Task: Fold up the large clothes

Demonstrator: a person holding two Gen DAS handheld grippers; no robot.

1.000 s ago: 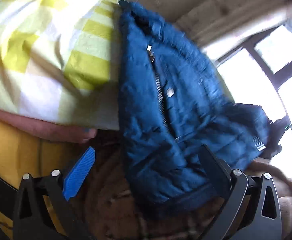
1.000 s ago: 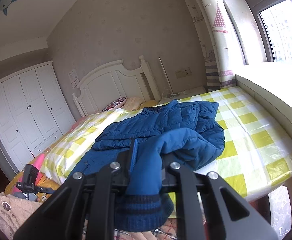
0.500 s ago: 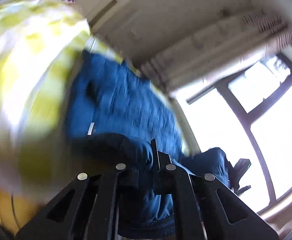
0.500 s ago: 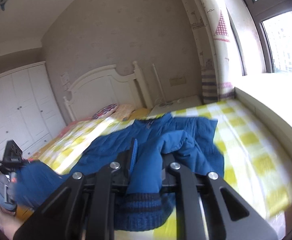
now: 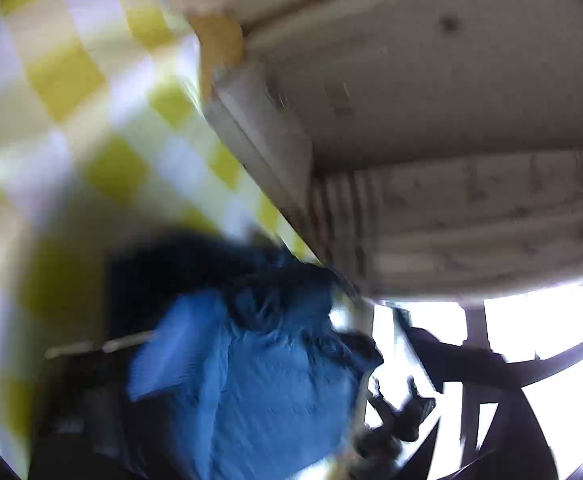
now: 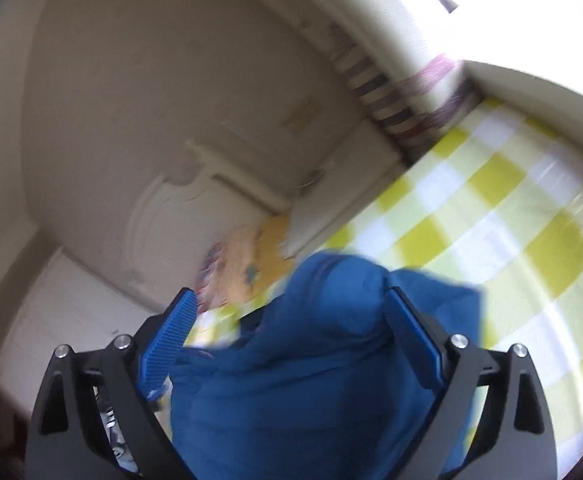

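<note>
The blue padded jacket is bunched up right in front of my right gripper, over the yellow-and-white checked bed sheet. The right jaws are opening and stand wide; cloth lies between them, against the right pad, while the left pad is free of it. The left wrist view is heavily blurred. There the jacket fills the lower middle, and my left gripper has its jaws opening, with a smeared blue pad at the cloth's left edge.
The checked sheet covers the bed. A white headboard and a patterned pillow stand at its far end. A curtain and bright window run along the bed's side.
Half a second ago both grippers were shut on jacket cloth; now both stand wide apart. Both views have swung fast and rolled, and the jacket now lies bunched on the bed.
</note>
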